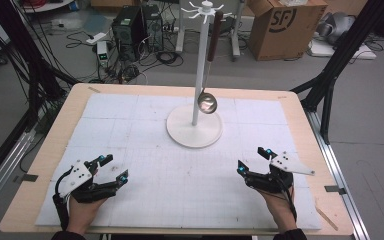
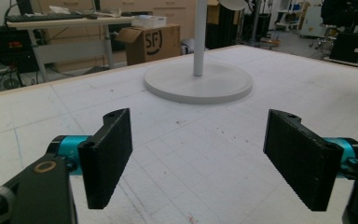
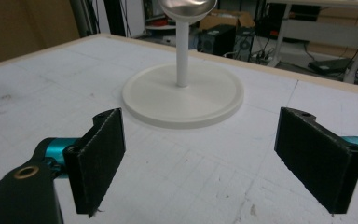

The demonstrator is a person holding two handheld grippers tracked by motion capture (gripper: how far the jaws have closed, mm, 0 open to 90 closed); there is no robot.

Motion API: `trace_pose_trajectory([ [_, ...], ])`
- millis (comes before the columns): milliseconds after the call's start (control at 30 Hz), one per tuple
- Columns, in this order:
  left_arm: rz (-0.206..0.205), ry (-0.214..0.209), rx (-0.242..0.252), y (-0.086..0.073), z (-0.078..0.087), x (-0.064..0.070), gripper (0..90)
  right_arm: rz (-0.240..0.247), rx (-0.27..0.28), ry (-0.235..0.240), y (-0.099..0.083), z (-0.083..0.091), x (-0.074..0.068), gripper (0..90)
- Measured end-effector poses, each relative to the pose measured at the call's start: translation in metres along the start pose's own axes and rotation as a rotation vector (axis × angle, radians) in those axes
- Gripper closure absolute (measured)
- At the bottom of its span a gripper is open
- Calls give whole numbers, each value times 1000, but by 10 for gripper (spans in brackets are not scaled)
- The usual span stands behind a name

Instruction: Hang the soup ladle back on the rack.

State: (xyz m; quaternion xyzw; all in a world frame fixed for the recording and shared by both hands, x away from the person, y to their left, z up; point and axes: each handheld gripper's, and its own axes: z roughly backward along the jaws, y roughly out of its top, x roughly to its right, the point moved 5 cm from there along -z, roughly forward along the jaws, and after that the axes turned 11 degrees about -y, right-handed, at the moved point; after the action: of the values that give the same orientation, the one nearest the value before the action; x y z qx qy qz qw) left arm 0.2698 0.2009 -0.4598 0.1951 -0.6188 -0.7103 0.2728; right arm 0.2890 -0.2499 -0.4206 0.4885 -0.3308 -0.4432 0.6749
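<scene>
High view: left gripper (image 1: pixel 113 168) and right gripper (image 1: pixel 254 159) rest low on white gridded mat (image 1: pixel 145 150) over wooden bench (image 1: pixel 50 150), both spread wide, nothing held. Tall white stand with round base (image 1: pixel 195 127) at middle far side; shiny metal ladle with dark wooden handle (image 1: pixel 211 55) hangs from top hook.

Left gripper view: jaws apart, stand base ahead.

Right gripper view: jaws apart, ladle bowl above base.

Guess: start pose. Next move likely reach up, pinch ladle handle, lift off hook.

Two hands enter from the frame's bottom edge: left gripper (image 1: pixel 114 168) at lower left, right gripper (image 1: pixel 253 161) at lower right, both with jaws spread wide, holding nothing.
</scene>
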Motion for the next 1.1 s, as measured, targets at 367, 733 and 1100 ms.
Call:
trace_pose_trajectory([
  [367,29,-27,-1,-6,1,4,214,-28,65,-10,-5,8,-6,151],
  [733,64,-20,3,-9,9,2,202,5,104,7,-8,22,-25,152],
  [1100,51,-13,7,-8,9,3,203,-2,106,-1,-10,21,-24,152],
])
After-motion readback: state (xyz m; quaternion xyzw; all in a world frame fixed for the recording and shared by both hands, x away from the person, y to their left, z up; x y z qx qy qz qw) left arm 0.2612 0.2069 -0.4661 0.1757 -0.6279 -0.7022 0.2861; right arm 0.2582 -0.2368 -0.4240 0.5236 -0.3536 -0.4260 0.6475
